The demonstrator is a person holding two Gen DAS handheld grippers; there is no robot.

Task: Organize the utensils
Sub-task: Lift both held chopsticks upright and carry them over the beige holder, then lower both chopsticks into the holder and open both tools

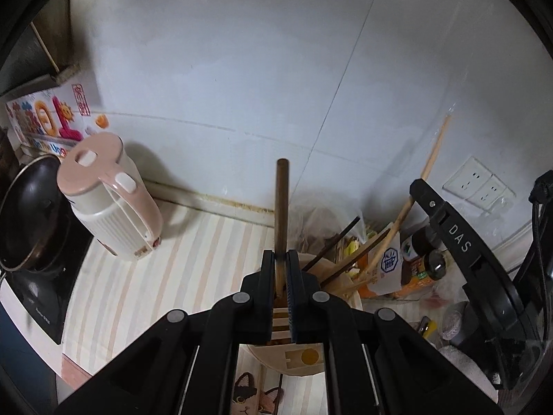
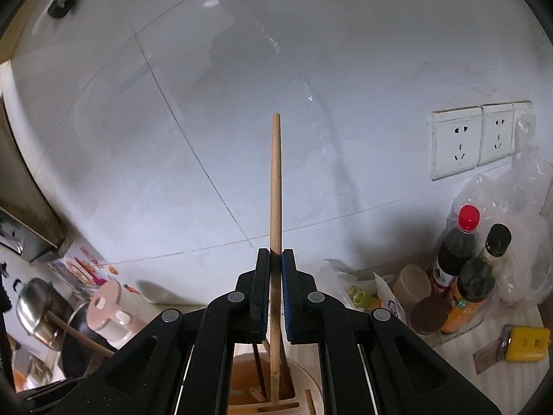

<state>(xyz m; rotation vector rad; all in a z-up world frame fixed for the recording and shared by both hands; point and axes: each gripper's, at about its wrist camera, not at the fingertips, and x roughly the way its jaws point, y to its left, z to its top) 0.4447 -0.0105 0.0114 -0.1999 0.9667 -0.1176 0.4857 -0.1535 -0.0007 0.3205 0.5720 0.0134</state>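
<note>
The utensils are split: your left gripper (image 1: 280,266) has its fingers clamped on a dark wooden handle (image 1: 281,207), your right gripper (image 2: 275,263) on a pale chopstick (image 2: 275,186), both above the holder (image 2: 304,394). Either stick may pivot and slip, or snag its neighbours.

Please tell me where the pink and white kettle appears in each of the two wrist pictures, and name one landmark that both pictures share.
Left wrist view: the pink and white kettle stands large at the left, beside the dark pan.
Right wrist view: the kettle is small at the lower left, left of the tongs.
Shared landmark: the white wall sockets, at the right in both.
</note>
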